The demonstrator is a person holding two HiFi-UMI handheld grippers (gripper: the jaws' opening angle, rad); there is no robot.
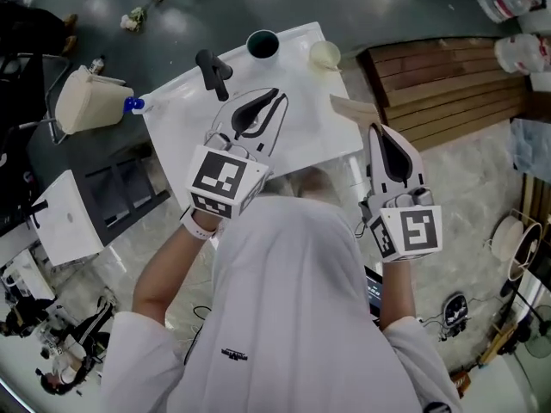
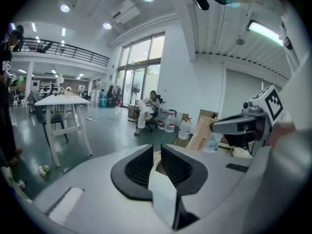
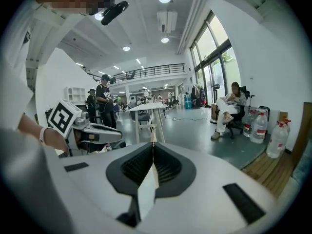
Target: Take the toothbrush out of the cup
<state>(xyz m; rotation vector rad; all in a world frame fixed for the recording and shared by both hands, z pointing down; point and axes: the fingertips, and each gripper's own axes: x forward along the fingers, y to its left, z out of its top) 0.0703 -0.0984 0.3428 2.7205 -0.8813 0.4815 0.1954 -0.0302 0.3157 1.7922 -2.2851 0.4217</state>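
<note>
We see a white tabletop (image 1: 318,101); at its far edge, a dark cup (image 1: 263,44) and a cream cup (image 1: 325,54). The left claw (image 1: 274,100) and right claw (image 1: 377,132) are white, with black-and-white square markers (image 1: 225,179).

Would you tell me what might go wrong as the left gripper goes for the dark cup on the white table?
The cup stands close to the far edge of the table, so a nudge might push it off. A black object lies beside the left gripper, near its way to the cup, and might get knocked. The jaws stand barely apart, perhaps too narrow to take anything.
</note>
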